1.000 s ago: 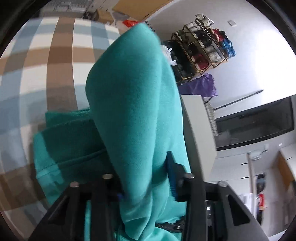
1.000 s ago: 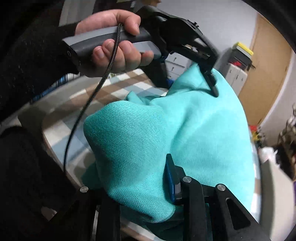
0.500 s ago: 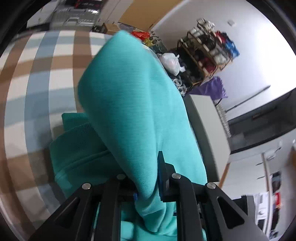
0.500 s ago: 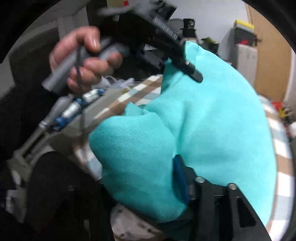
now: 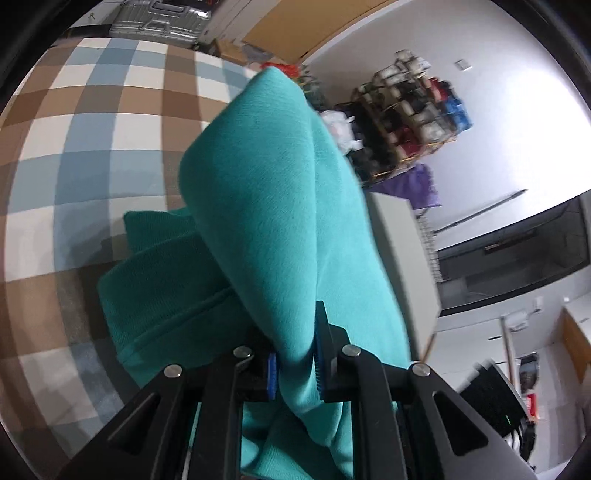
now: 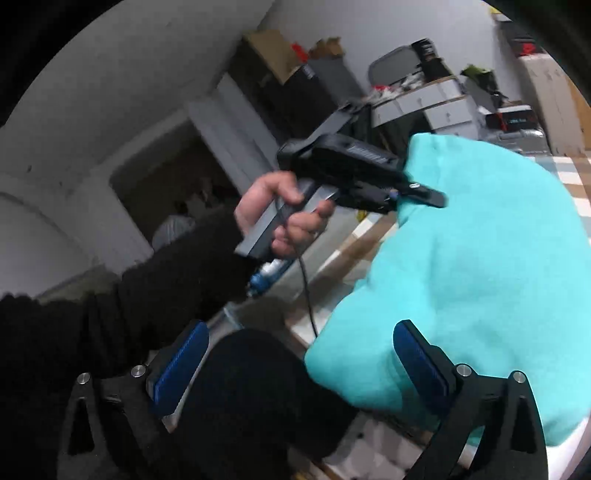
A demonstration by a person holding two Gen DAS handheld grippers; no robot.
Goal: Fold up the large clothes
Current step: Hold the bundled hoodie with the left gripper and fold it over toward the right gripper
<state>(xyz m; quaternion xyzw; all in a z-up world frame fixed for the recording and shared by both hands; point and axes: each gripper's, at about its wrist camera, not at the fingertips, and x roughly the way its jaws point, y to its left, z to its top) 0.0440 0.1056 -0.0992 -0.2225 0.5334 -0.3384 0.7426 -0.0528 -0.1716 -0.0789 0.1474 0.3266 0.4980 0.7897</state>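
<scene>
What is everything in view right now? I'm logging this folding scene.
teal garment: one, teal, bunched on the checked surface, a fold raised.
checked surface: one, brown, blue and white, under the garment.
shoe rack: one, gold frame, by the white wall.
purple cloth: one, below the rack.
suitcase: one, silver, beyond the surface.
left gripper: black with blue pads, shut on the teal garment.
right gripper: jaws just opened wide, pads off the garment.
left hand: one, black sleeve, gripping the left gripper's handle.
</scene>
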